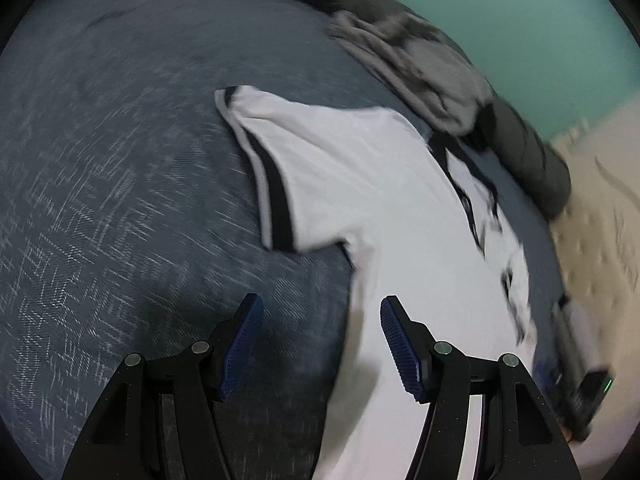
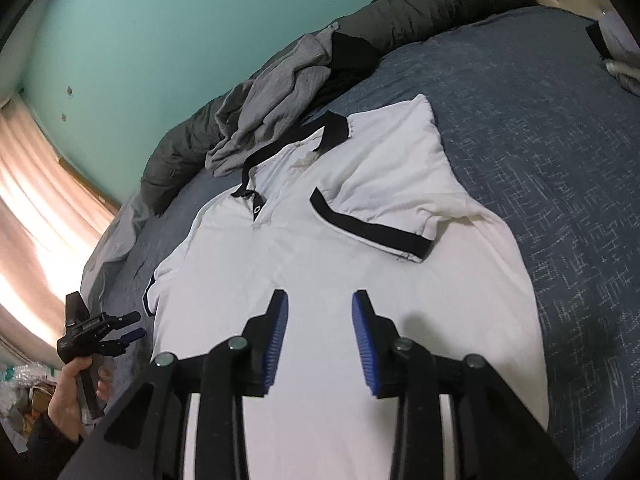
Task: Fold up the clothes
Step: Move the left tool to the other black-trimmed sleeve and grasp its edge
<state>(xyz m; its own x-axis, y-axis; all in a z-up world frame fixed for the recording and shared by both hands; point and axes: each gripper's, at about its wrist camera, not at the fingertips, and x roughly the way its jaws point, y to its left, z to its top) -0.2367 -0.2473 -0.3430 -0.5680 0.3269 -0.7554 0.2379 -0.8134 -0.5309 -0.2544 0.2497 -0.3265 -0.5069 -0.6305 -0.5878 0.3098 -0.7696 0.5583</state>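
a white polo shirt with black collar and black sleeve trim lies face up on a blue patterned bedspread. in the right wrist view its long axis runs from the hem near the camera up to the collar, which points toward the far edge of the bed and the teal wall. one sleeve is folded inward across the chest, its black cuff lying diagonally on the white front; the other sleeve lies out flat at the shirt's left edge in that view.

the right gripper hovers over the lower body of the shirt, blue-padded fingers spread apart and holding nothing. the left gripper hangs over the shirt's side edge and bedspread, fingers likewise spread and empty; its view is blurred.

just beyond the collar a crumpled grey garment rests against a dark rolled duvet along the bed's far edge. pale curtains hang at the left of the right wrist view.
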